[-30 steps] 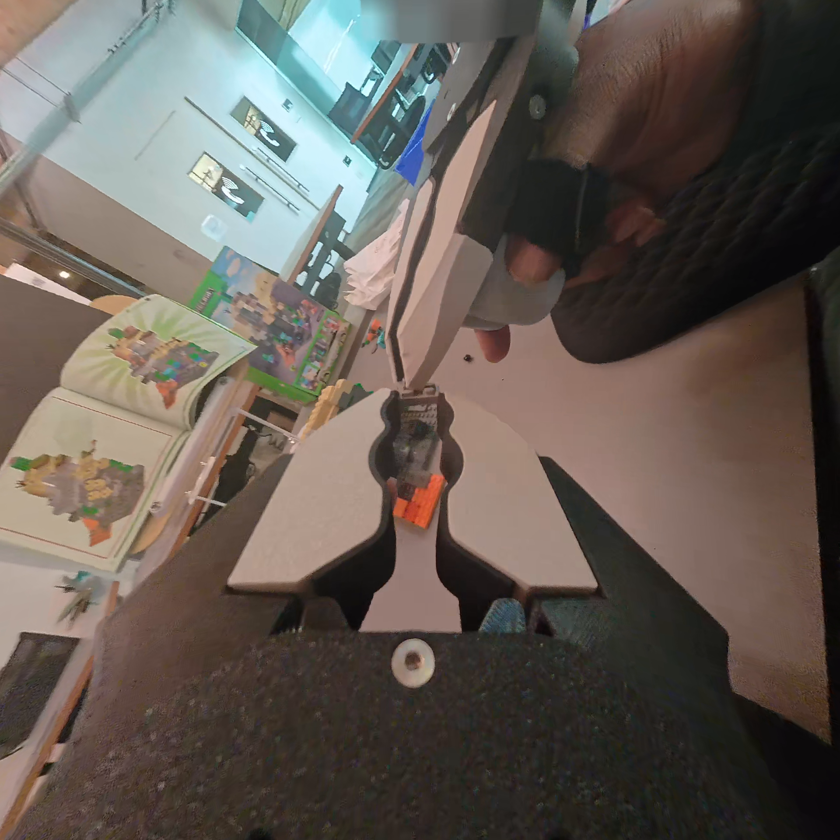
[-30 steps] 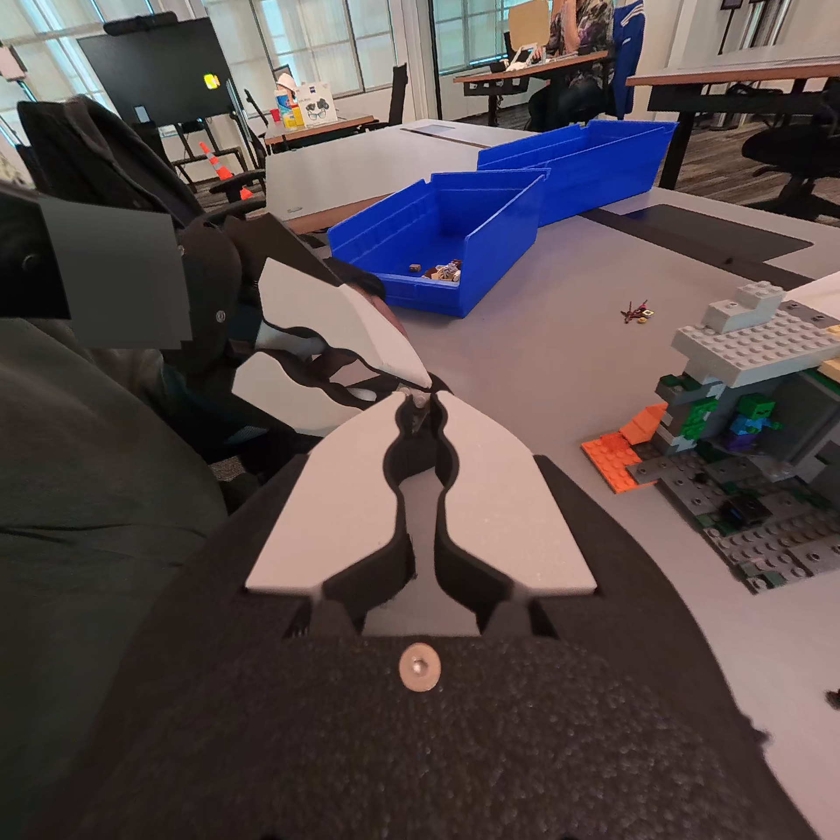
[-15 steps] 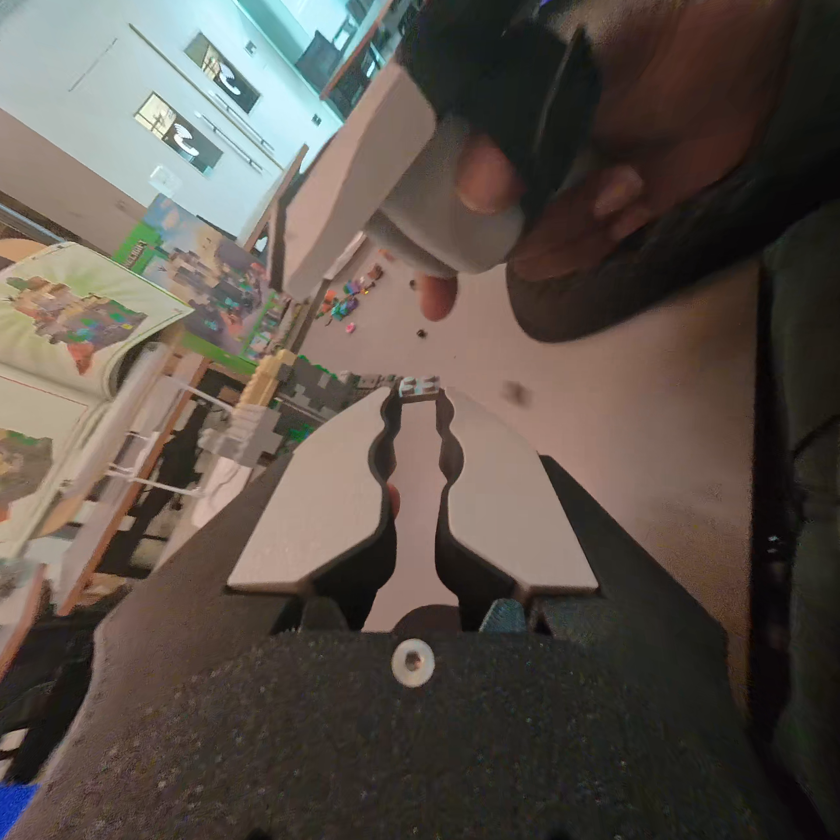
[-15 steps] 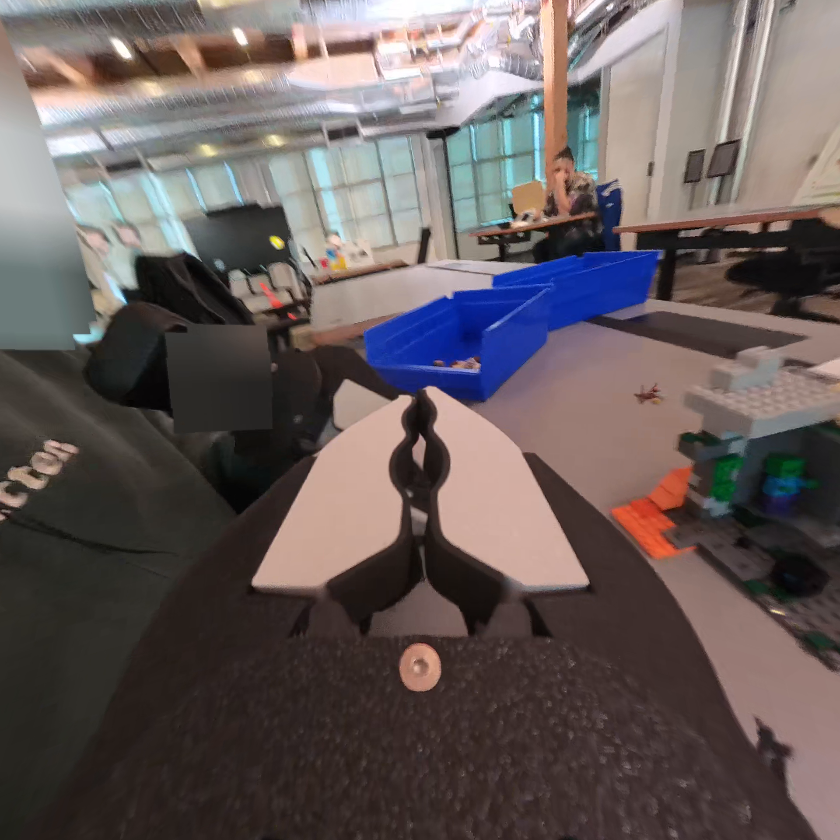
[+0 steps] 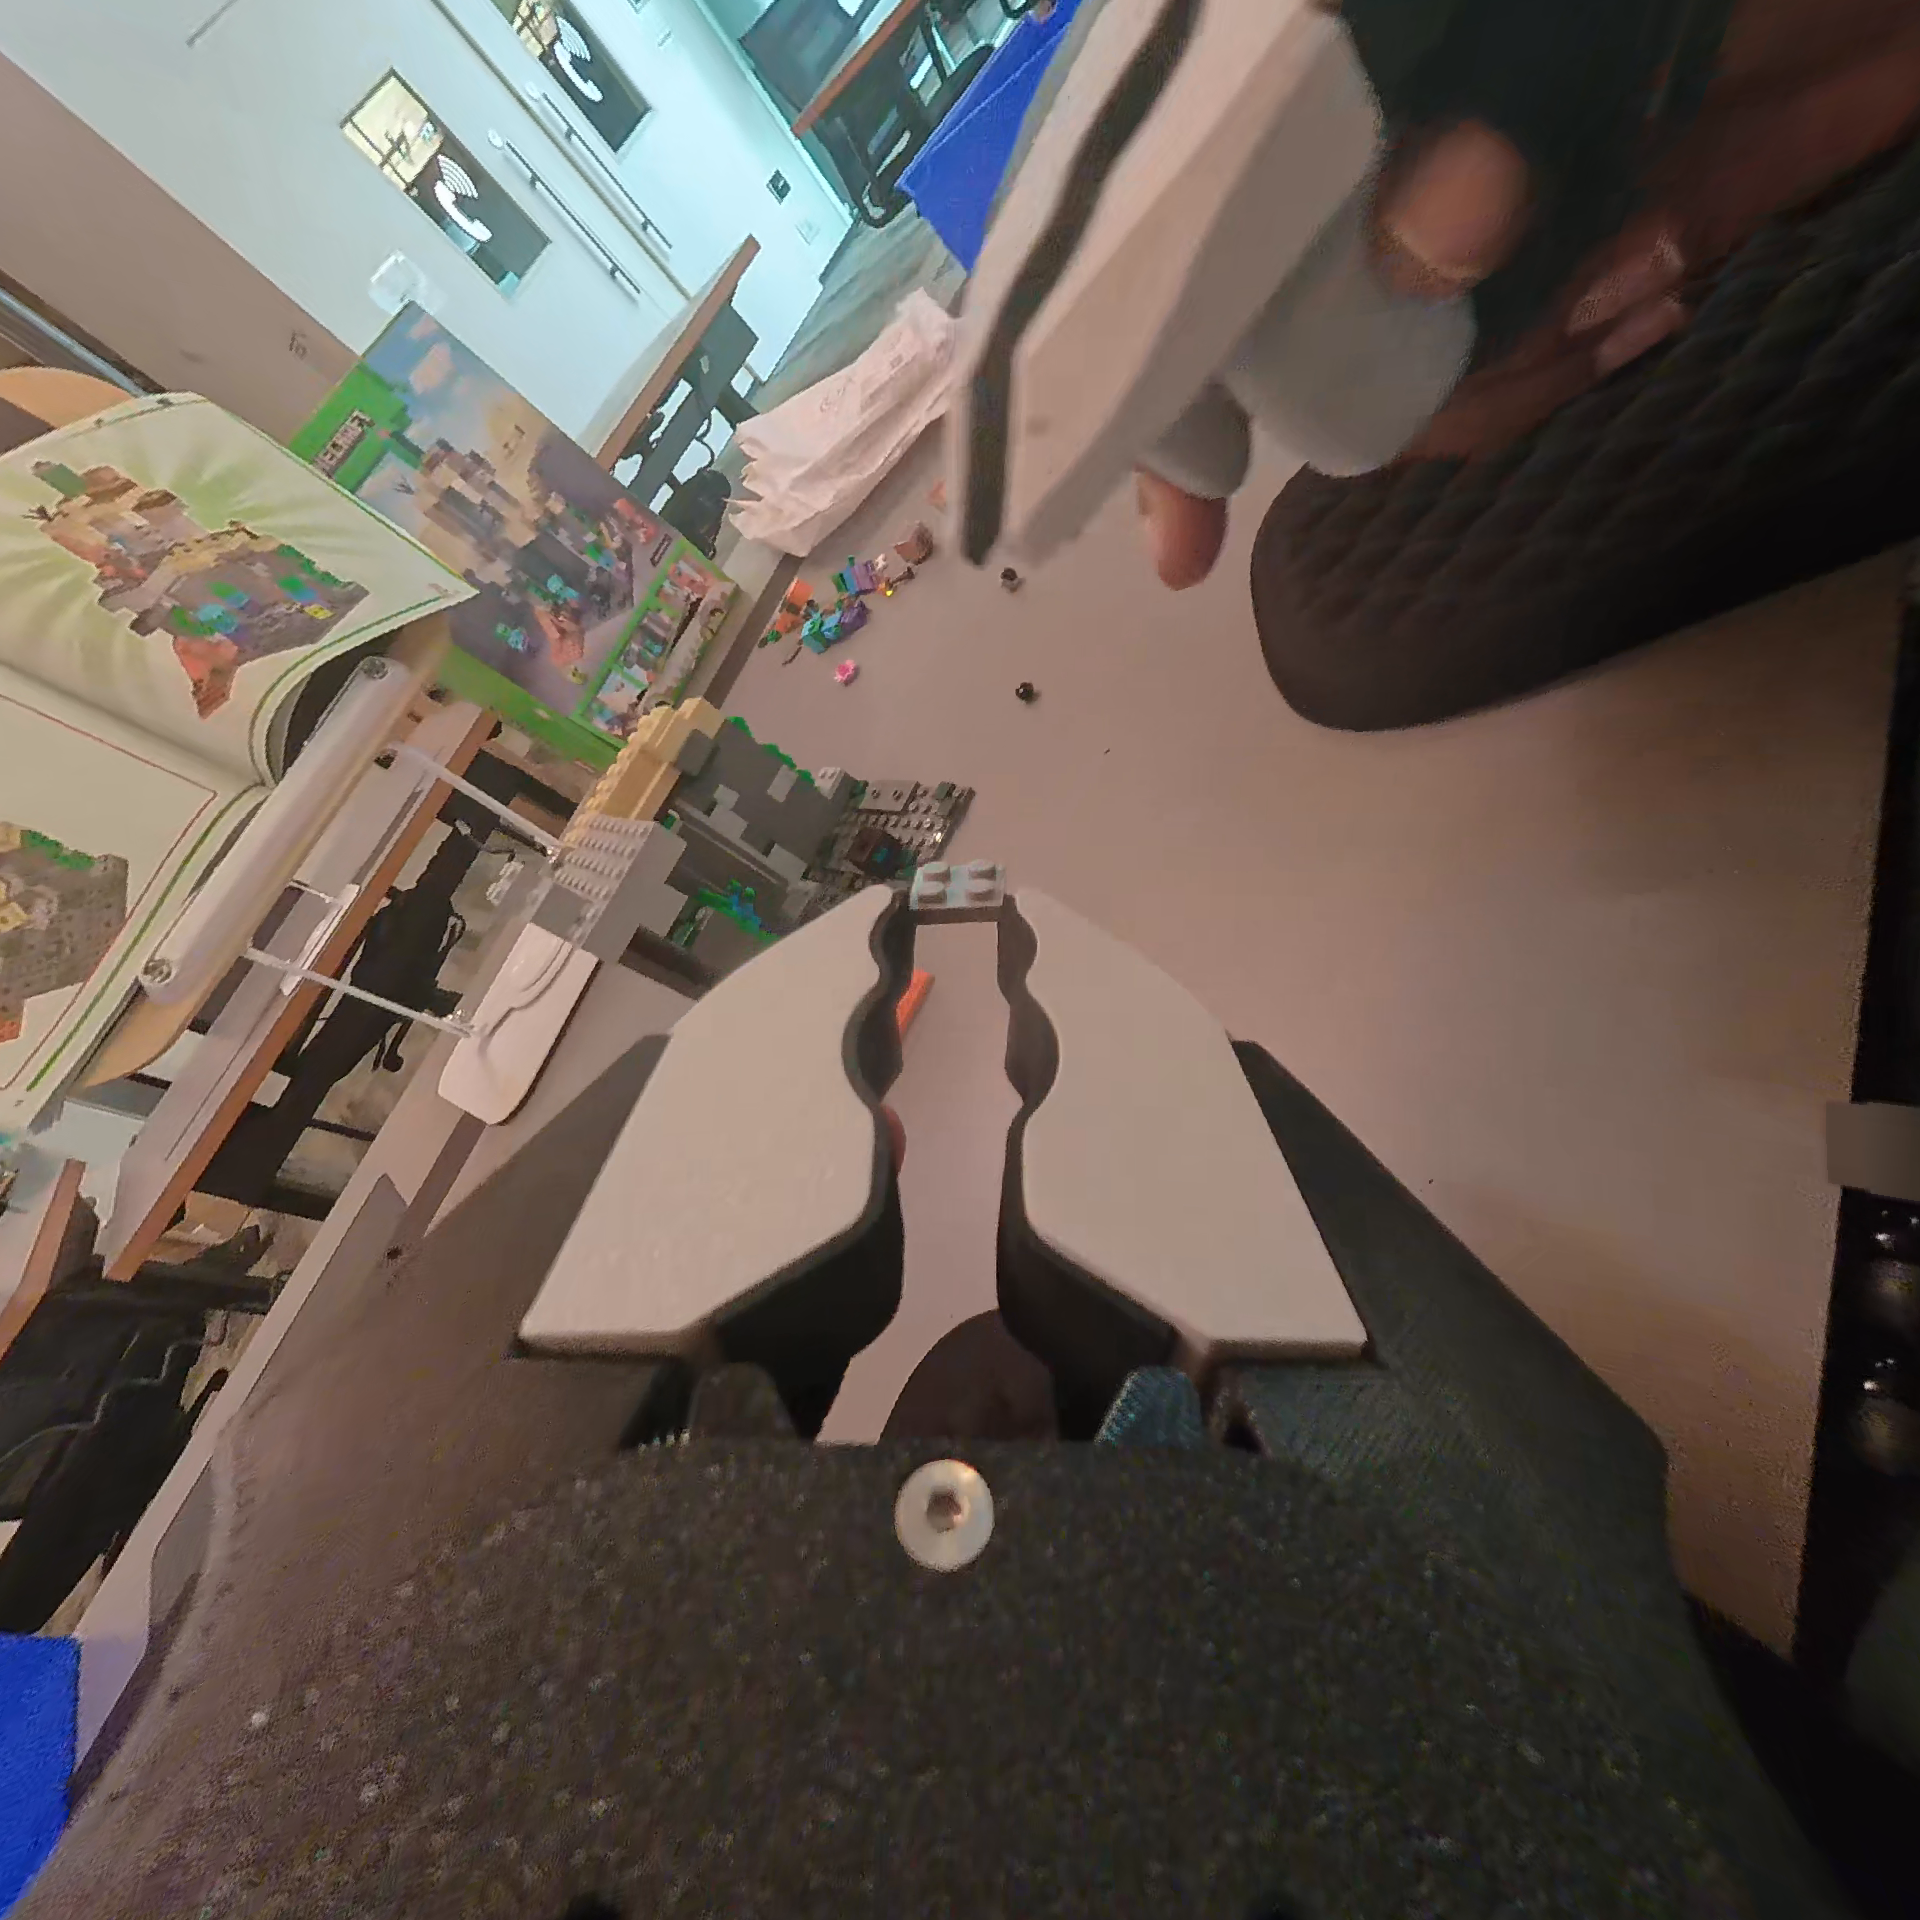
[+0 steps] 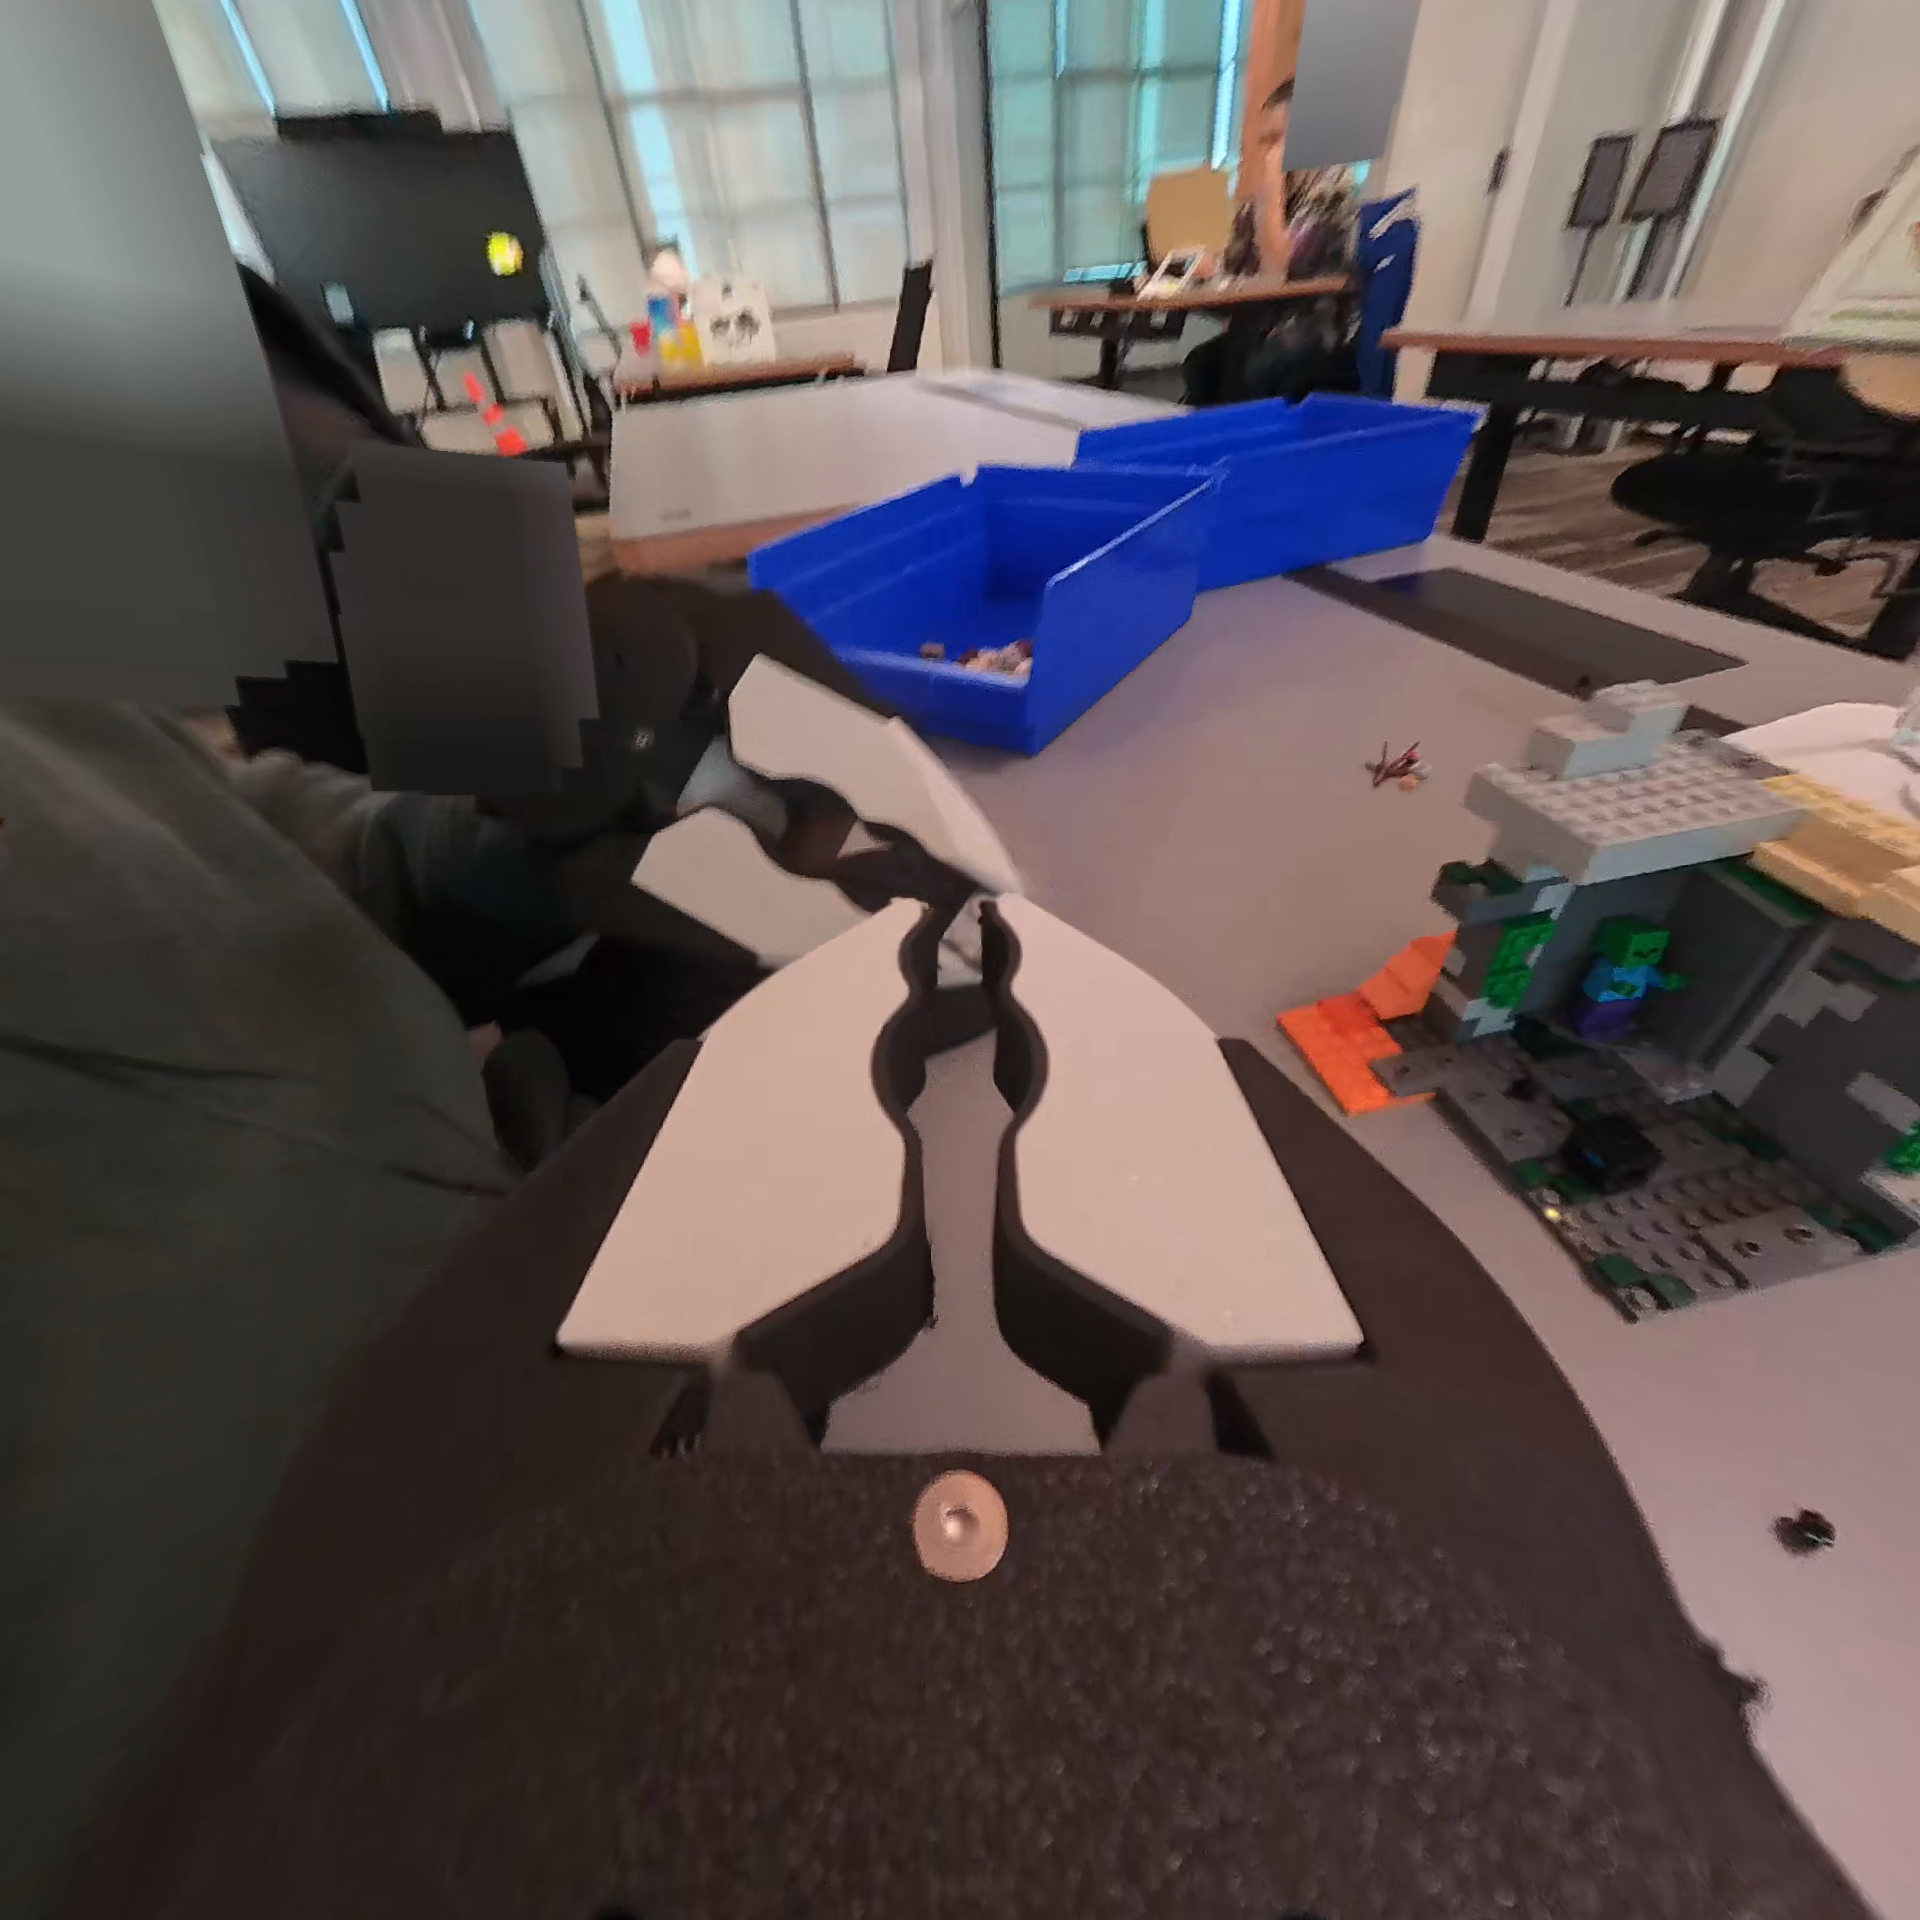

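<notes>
Grey brick (image 5: pixel 958 891), a small flat studded one, sits pinched across the very tips of my left claw (image 5: pixel 956 916), held in the air above the grey table (image 5: pixel 1455 987). The jaws are drawn narrow around it.

A second ago my right claw (image 6: pixel 954 914) had its tip pressed up against that brick. Half a second ago it had pulled up and away with its jaws shut. Now it hangs well apart from the brick, higher and farther out in the left view. Its jaws show a narrow gap, and I see nothing between them.

So the brick now rests in the left claw alone. The left view has also swung: the castle model (image 5: pixel 790 800) lies just beyond the tips, with the open booklet (image 5: pixel 156 582) and the loose pieces (image 5: pixel 831 613) farther off. The blue bin (image 6: pixel 987 613) stands behind the left claw in the right view.
</notes>
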Action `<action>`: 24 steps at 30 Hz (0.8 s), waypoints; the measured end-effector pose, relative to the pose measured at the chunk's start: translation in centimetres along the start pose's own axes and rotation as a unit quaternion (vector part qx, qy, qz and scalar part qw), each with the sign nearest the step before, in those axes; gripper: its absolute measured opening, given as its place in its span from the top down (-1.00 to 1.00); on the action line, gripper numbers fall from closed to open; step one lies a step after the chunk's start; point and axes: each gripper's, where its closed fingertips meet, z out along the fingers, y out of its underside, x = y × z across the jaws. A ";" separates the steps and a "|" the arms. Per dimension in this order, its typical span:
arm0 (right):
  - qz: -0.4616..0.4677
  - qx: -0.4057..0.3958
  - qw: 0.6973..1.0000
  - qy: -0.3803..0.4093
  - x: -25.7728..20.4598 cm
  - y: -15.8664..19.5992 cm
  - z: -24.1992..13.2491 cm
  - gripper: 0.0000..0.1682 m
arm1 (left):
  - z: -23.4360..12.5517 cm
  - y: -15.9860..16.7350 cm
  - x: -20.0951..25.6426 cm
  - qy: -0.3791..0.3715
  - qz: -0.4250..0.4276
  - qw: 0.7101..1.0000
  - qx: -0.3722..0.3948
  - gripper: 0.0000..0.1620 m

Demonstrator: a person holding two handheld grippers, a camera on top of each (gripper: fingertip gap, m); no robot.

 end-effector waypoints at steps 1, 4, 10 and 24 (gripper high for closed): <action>-0.006 -0.022 1.000 -0.015 -0.5 0.7 0.1 0.91 | -0.1 0.2 -0.1 -0.002 -0.001 1.000 -0.002 0.81; -0.017 -0.098 0.993 -0.062 -2.0 3.5 0.2 0.87 | -0.4 0.6 -0.5 -0.006 -0.009 1.000 -0.007 0.81; -0.064 -0.226 0.959 -0.158 -5.4 8.9 -0.1 0.85 | -0.6 1.9 -0.4 -0.006 -0.011 1.000 -0.027 0.81; -0.357 -0.360 0.797 -0.328 -8.4 13.9 0.0 0.78 | -0.1 2.6 0.8 0.011 0.007 0.999 -0.050 0.81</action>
